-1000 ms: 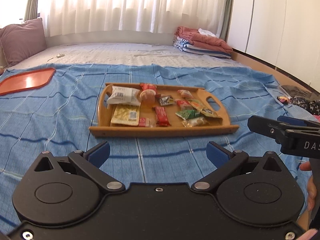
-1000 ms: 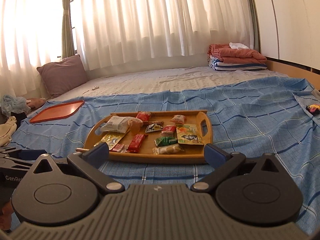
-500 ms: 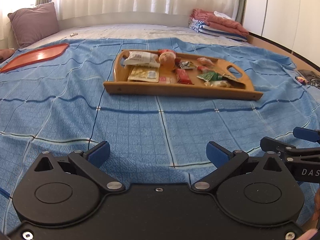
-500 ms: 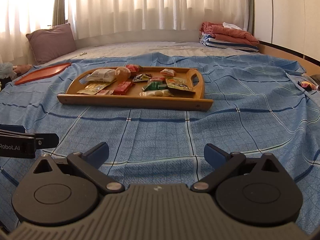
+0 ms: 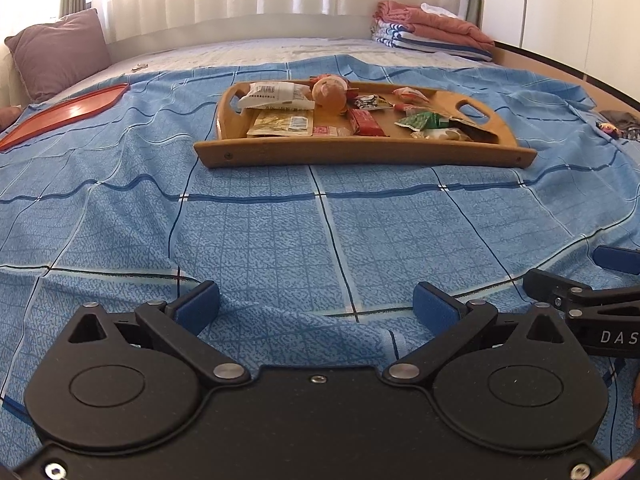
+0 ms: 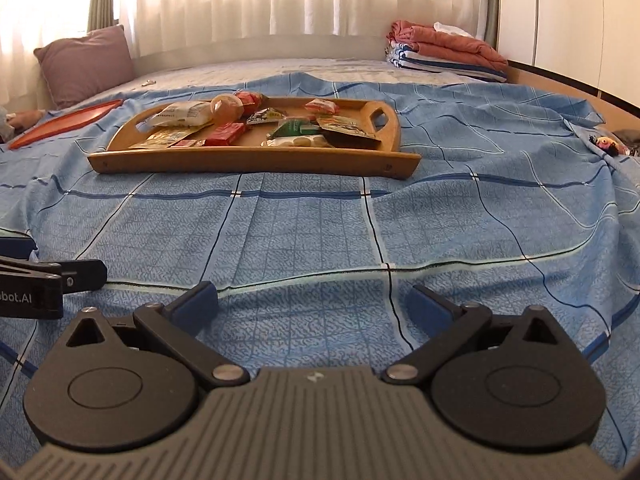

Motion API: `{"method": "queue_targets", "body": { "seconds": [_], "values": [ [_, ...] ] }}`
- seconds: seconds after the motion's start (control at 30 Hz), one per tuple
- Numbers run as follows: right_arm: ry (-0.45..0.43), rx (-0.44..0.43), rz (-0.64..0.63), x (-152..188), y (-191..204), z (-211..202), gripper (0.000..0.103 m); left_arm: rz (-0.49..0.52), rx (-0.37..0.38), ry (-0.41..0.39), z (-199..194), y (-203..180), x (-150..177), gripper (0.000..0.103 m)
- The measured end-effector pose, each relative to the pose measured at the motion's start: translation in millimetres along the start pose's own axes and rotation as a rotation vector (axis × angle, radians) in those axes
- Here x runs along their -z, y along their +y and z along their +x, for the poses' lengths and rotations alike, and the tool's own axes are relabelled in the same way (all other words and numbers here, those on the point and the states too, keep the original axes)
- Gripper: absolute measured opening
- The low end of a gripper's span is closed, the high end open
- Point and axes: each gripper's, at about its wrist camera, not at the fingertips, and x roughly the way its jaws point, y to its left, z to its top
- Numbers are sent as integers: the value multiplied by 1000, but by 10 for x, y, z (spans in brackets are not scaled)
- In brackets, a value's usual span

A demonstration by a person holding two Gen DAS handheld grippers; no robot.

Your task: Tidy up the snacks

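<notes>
A wooden tray (image 5: 360, 156) with two handle cut-outs lies on the blue checked bedspread, also in the right wrist view (image 6: 256, 160). It holds several snack packets: a white bag (image 5: 276, 94), a yellow packet (image 5: 282, 124), a red bar (image 5: 366, 122), a green packet (image 5: 420, 120) and a round bun (image 5: 329, 94). My left gripper (image 5: 316, 304) is open and empty, low over the bedspread, well short of the tray. My right gripper (image 6: 312, 300) is open and empty, beside the left one.
An orange tray (image 5: 64, 114) lies at the far left, also in the right wrist view (image 6: 68, 122). A mauve pillow (image 5: 60, 54) sits behind it. Folded blankets (image 5: 432, 34) are stacked at the back right. A small toy (image 6: 608, 145) lies at the right edge.
Both grippers have dropped low toward the bedspread and the view has tilted, so the tray now sits higher and farther off in both views. Both stay open and empty.
</notes>
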Motion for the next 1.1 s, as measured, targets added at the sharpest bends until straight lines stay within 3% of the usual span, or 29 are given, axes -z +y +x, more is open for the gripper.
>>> {"method": "queue_targets", "body": {
  "seconds": [1.1],
  "values": [
    [-39, -6, -37, 81, 31, 10, 103, 12, -1, -28, 18, -10, 75, 103]
  ]
}}
